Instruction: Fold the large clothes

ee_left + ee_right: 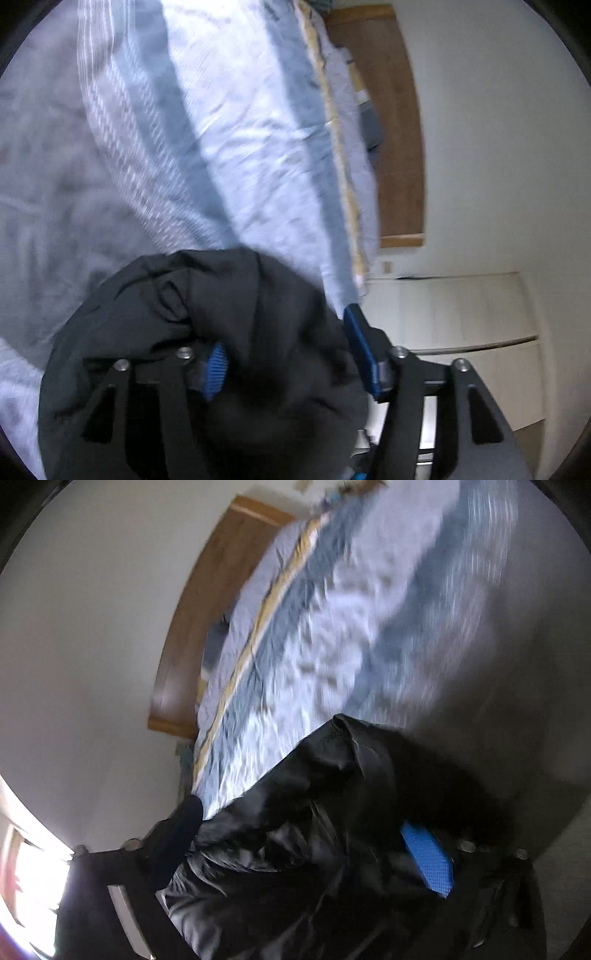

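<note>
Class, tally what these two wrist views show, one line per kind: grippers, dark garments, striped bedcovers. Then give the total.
Grippers: 2 (left gripper, right gripper)
Dark garments: 1 (black garment)
Striped bedcovers: 1 (striped bedcover)
Total: 4

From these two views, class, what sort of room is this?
Probably a bedroom: a bed with a blue-and-white striped quilt, a brown wooden headboard against a plain white wall.

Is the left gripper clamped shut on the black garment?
No. In the left wrist view the left gripper stands with its blue pads apart, and the black garment lies loose between and over them.
</note>
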Available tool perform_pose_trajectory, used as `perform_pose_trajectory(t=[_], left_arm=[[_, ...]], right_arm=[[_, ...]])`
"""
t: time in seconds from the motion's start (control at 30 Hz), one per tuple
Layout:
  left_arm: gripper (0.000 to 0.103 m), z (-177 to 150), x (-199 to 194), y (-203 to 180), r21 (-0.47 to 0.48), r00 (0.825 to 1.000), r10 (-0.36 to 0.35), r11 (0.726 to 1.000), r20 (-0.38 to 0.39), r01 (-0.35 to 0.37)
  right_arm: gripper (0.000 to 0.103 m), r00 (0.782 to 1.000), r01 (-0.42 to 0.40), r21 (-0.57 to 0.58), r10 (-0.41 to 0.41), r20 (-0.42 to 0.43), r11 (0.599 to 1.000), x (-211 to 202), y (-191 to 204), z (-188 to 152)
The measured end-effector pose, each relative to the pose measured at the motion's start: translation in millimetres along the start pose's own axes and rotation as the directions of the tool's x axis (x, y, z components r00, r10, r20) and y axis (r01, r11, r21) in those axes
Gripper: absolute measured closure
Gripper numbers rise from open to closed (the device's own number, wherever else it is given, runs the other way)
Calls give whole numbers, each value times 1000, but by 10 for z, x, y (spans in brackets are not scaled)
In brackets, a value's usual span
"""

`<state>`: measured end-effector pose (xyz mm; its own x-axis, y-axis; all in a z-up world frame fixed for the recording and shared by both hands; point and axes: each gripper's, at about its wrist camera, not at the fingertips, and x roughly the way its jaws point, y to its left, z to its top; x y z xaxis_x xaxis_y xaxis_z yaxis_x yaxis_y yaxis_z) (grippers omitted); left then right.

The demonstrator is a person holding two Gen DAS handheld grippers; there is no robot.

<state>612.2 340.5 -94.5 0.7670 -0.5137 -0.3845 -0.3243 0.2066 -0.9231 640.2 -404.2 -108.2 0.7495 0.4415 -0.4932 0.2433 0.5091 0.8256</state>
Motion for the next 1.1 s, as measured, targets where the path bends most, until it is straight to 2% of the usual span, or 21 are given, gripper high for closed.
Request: perform_pose_trajectory(t=[0.07, 0.13, 0.23, 0.27, 0.37, 0.4, 0.43, 0.5, 0.53, 0.57, 0.6, 0.63, 0.73, 0.87, 0.9, 1.0, 1.03, 1.1], left_arm=[[45, 35, -273, -178, 1, 999, -11, 1000, 46, 11], [45, 15, -572, -437, 64, 996, 5, 998, 87, -10], [45, -147, -891, -834, 196, 987, 101, 973, 126, -124], [45, -249, -962, -959, 248, 977, 155, 950, 147, -188], [45, -557, -1093, -1160, 371, 947, 255, 875, 196, -313], [45, -717, -1062, -1218, 425, 933, 294, 832, 208, -357], [45, -825, -1013, -1243, 460, 927, 310, 805, 211, -375], [45, -1144, -864, -1258, 535, 911, 347, 738, 223, -412], [45, -1253, -797, -1249, 564, 908, 353, 713, 225, -417], [45, -1411, -664, -1236, 603, 904, 363, 677, 225, -421], [45, -1513, -557, -1235, 625, 902, 370, 656, 223, -423], [45, -1660, -364, -1203, 662, 899, 382, 620, 215, -421], [45, -2002, 99, -1142, 747, 900, 402, 543, 170, -384], [45, -2182, 653, -1117, 813, 900, 418, 478, 122, -332], [45, -2186, 853, -1125, 826, 892, 435, 451, 127, -338], [45, -2094, 1272, -1124, 838, 865, 481, 406, 143, -365], [45, -2046, 1404, -1118, 838, 856, 498, 399, 143, -372], [45, -1948, 1632, -1112, 829, 840, 522, 398, 147, -393]], right_arm=[[0, 999, 28, -40, -27, 34, 999, -284, 172, 107], [0, 998, 32, -84, -27, 62, 996, -587, 373, 157], [0, 996, 38, -161, -23, 92, 986, -921, 670, 108], [0, 995, 39, -193, -20, 100, 981, -1027, 777, 60], [0, 994, 44, -290, -12, 109, 956, -1220, 1089, -172], [0, 994, 51, -331, -16, 110, 942, -1249, 1191, -280], [0, 994, 53, -373, -13, 108, 927, -1265, 1286, -392], [0, 996, 55, -450, -16, 90, 891, -1229, 1443, -636], [0, 997, 64, -502, -30, 75, 863, -1155, 1535, -815], [0, 997, 69, -532, -38, 69, 844, -1097, 1569, -941], [0, 997, 76, -563, -49, 63, 823, -1028, 1608, -1072], [0, 997, 83, -595, -63, 54, 799, -924, 1646, -1217], [0, 995, 80, -655, -96, 12, 752, -542, 1669, -1576], [1, 985, 81, -717, -166, -48, 693, -1, 1646, -1767], [1, 981, 86, -729, -184, -57, 679, 129, 1643, -1772], [1, 964, 114, -765, -257, -70, 634, 558, 1650, -1707], [1, 956, 126, -776, -285, -72, 618, 715, 1659, -1654], [1, 942, 143, -773, -325, -85, 618, 974, 1633, -1521]])
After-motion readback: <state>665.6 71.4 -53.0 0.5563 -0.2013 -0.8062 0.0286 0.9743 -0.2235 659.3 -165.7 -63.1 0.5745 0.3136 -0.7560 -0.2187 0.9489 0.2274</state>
